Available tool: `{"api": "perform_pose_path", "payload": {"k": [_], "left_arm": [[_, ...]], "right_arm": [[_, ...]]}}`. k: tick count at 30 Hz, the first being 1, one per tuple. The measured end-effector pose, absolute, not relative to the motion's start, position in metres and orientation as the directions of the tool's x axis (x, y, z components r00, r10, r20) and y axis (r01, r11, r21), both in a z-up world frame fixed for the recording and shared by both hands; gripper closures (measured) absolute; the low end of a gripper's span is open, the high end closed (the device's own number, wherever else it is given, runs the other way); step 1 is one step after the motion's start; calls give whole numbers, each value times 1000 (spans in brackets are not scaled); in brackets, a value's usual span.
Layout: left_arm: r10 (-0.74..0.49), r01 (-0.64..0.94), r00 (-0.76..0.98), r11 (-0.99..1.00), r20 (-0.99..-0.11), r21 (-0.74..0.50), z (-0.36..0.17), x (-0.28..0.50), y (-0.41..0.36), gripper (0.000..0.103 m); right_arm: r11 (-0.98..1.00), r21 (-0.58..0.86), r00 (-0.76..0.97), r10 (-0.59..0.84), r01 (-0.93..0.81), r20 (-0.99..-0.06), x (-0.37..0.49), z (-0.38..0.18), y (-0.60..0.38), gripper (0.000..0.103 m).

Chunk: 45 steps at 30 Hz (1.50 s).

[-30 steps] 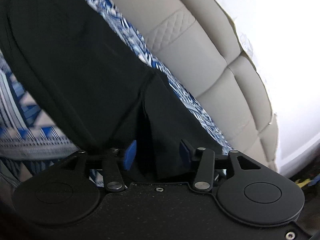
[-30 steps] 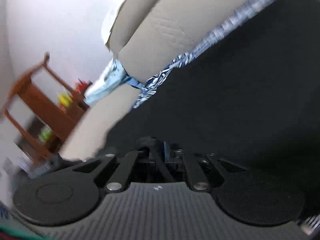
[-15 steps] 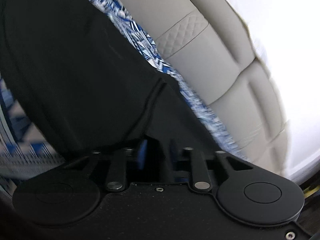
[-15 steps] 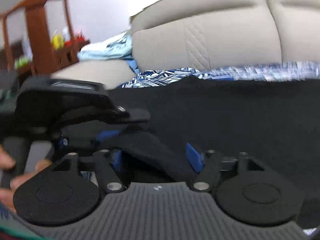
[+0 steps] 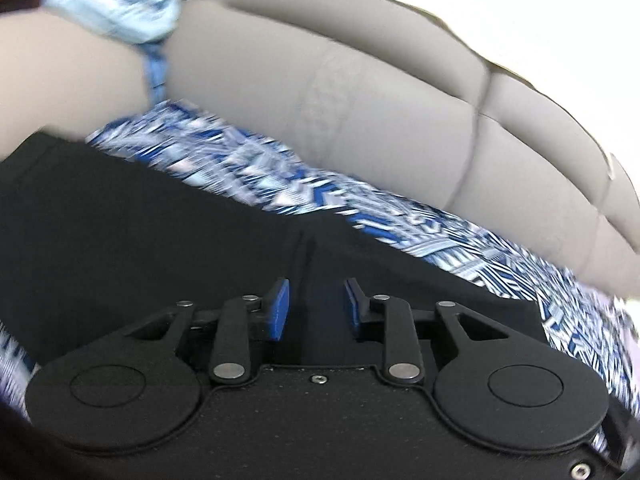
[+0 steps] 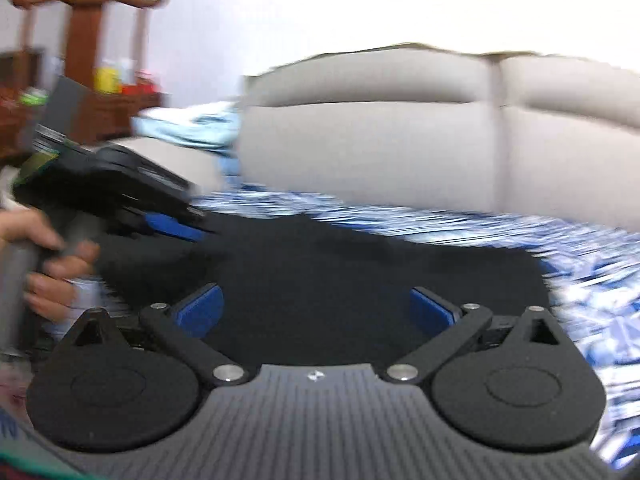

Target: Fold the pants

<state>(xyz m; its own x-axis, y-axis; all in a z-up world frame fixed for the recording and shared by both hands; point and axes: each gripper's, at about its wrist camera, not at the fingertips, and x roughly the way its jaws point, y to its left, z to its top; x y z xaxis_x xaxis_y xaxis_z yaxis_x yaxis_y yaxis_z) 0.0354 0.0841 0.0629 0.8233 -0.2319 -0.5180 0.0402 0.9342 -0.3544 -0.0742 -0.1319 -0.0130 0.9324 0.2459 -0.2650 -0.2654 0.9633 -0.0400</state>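
Pants (image 5: 152, 240), black, lie spread flat on a sofa seat covered by a blue-and-white patterned cloth (image 5: 400, 216), with the beige back cushions (image 5: 360, 100) rising behind. From both wrist views the garment looks like a compact dark slab with at least one layer laid over another: in the left wrist view a seam or fold edge runs up from between the claw's pads, which suggests a fold has been laid down. My judgement is that the task is well along but not plainly finished; whether another fold is needed I cannot tell, since the full outline of the garment is out of view and the frames are blurred. The left claw (image 5: 314, 306) sits just over the near edge of the pants with its blue pads a narrow gap apart; its jaws have just been opening a little, and dark fabric shows in the gap, but the pads do not seem to press on it. The right claw (image 6: 316, 308) stands spread as wide as it goes, its jaws having just been opening, with nothing between them; the pants (image 6: 340, 272) lie in front of and below it, apart from the pads. At the left of the right wrist view a hand (image 6: 44, 268) holds the left claw (image 6: 176, 228) over the garment's far corner.
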Motion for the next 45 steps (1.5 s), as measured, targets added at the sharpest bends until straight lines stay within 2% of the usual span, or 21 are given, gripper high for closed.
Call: {"api": "perform_pose_path", "payload": {"k": [3,6,8,10,11,17,20,22,30,34,36,37,38,40,42,43,44,45], "left_arm": [[-262,95,805,943,-533,-320,62,54,59,76],[-289,147,784,946,-549,-288,52,65,33,79],[-253,144,783,962,-569,-230,41,72,17,79],[-205,123,789,976,-579,-178,33,79,9,80],[-190,117,803,980,-565,-163,30,79,8,80],[-152,105,825,988,-544,-117,24,81,8,76],[-135,111,843,991,-520,-76,19,78,5,72],[-128,115,855,992,-502,-57,16,75,3,70],[-144,125,865,990,-480,-72,13,73,7,66],[-135,85,841,989,-524,-118,28,67,13,65],[-150,78,857,984,-493,-163,38,59,24,57],[-148,71,867,982,-476,-176,43,57,31,47],[-144,64,874,981,-465,-185,46,57,36,33],[-152,66,876,978,-458,-198,48,65,44,17],[-169,74,851,976,-498,-204,44,79,47,22],[-181,80,830,975,-528,-208,40,88,47,29],[-187,80,810,974,-555,-212,36,96,47,43],[-191,77,798,973,-572,-217,33,101,47,50]], "right_arm": [[984,-157,970,40,-79,-239,-67,-17,-152,0],[950,-297,980,-142,95,-142,-69,-38,-155,0],[932,-334,969,-199,140,-149,-72,-55,-156,0],[945,-309,960,-181,109,-215,-70,-67,-157,0],[955,-270,965,-176,120,-195,-73,-69,-160,0],[997,4,964,-71,75,-255,-68,-74,-200,0],[996,-36,968,-87,80,-236,-67,-79,-196,0],[996,-14,969,-86,85,-230,-68,-81,-198,0],[993,-16,972,-116,115,-205,-69,-82,-195,0],[987,-62,948,-158,147,-275,-70,-64,-188,0],[987,-88,958,-152,134,-241,-76,-50,-186,0],[987,-98,968,-143,125,-208,-79,-45,-186,0],[987,-109,974,-138,120,-181,-81,-38,-185,0],[986,-125,973,-135,112,-188,-74,-28,-184,0],[986,-137,969,-118,90,-215,-61,-22,-185,0],[986,-146,968,-107,75,-226,-55,-21,-184,0],[985,-160,966,-95,57,-241,-48,-19,-184,0],[985,-171,961,-81,36,-263,-40,-18,-184,0]]}}
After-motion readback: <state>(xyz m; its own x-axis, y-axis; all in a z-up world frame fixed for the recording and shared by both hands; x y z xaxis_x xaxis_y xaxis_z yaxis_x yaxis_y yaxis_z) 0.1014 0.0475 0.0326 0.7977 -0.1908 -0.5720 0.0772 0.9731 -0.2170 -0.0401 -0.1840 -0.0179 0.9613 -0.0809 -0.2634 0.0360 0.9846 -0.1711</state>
